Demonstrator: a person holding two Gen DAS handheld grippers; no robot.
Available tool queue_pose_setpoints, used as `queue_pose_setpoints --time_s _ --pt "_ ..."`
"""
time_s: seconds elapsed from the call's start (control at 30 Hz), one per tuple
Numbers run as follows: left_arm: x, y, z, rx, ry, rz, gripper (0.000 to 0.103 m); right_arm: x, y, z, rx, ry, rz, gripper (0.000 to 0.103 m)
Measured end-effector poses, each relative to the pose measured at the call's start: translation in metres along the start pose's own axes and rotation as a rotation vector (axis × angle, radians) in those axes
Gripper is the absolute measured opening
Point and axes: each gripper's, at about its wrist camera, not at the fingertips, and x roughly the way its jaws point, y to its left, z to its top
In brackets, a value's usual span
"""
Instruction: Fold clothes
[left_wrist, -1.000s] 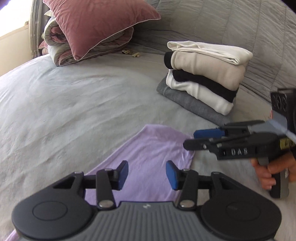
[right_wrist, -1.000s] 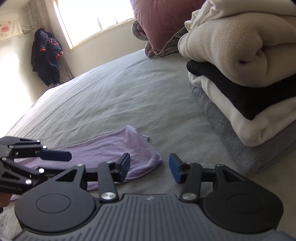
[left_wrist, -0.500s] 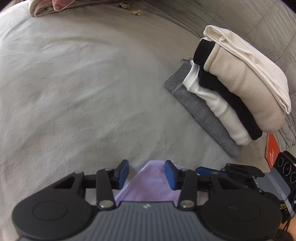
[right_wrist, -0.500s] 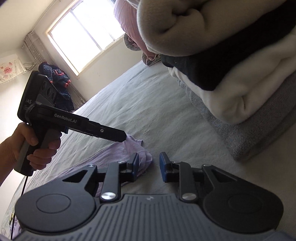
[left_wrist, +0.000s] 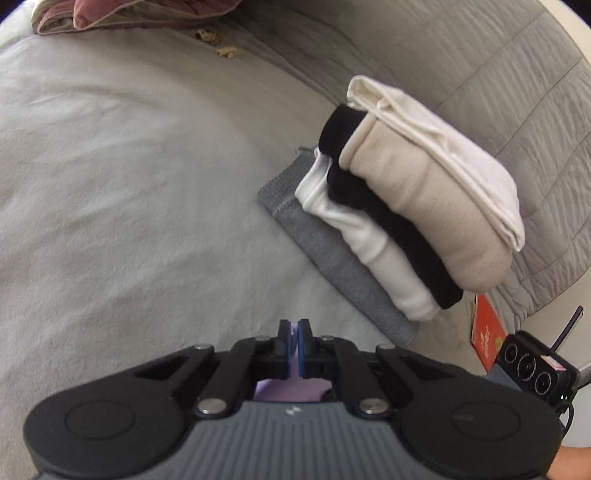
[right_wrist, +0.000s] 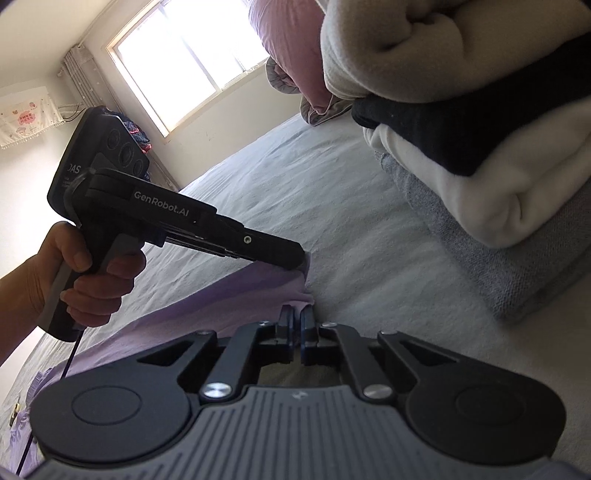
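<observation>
A lilac garment (right_wrist: 207, 306) lies flat on the grey bed sheet. My left gripper (left_wrist: 294, 326) is shut on its far edge; lilac cloth shows between and under the fingers (left_wrist: 291, 387). In the right wrist view the left gripper (right_wrist: 301, 258) pinches that same edge. My right gripper (right_wrist: 296, 317) is shut on the garment's near corner, right beside the left one. A stack of folded clothes (left_wrist: 406, 206), white, beige, black and grey, stands to the right; it also shows in the right wrist view (right_wrist: 480, 129).
The grey bed sheet (left_wrist: 129, 184) spreads to the left. A pink pillow and folded bedding (left_wrist: 122, 14) lie at the far end. A quilted grey headboard cover (left_wrist: 498, 74) rises behind the stack. A red card (left_wrist: 487, 326) lies by it. A window (right_wrist: 192, 51) is behind.
Both grippers moved down onto the garment's end and closed on it, from open a second ago. The left one tilted down, closer to the bed.
</observation>
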Motion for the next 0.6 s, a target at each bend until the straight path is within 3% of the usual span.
queue_pose_setpoints --time_s 0.03,0.13,0.2,0.33,0.37,0.43,0.6 --pt "-0.003 0.001 -0.002 -0.002 -0.044 0.006 0.003 -0.003 0.001 -0.001 -0.004 -0.018 -0.005 0.002" --pt "-0.001 0.008 0.0 0.005 -0.077 0.126 0.004 -0.006 0.001 -0.003 -0.005 -0.023 -0.015 0.003" --pt "-0.004 0.016 0.006 -0.014 -0.073 0.119 0.005 -0.007 0.0 -0.003 -0.001 -0.023 -0.023 0.007" --pt "-0.012 0.024 0.008 -0.035 -0.078 0.082 0.036 -0.008 -0.002 0.001 0.022 -0.047 -0.05 0.025" --pt "-0.014 0.025 0.009 -0.029 -0.079 0.083 0.037 -0.008 -0.001 0.002 0.021 -0.05 -0.049 0.034" --pt "-0.017 0.021 0.006 -0.012 -0.089 0.107 0.037 -0.007 -0.001 0.002 0.02 -0.055 -0.048 0.035" --pt "-0.047 0.016 -0.022 -0.075 -0.246 0.142 0.041 0.005 -0.004 0.005 0.025 -0.053 -0.046 0.035"
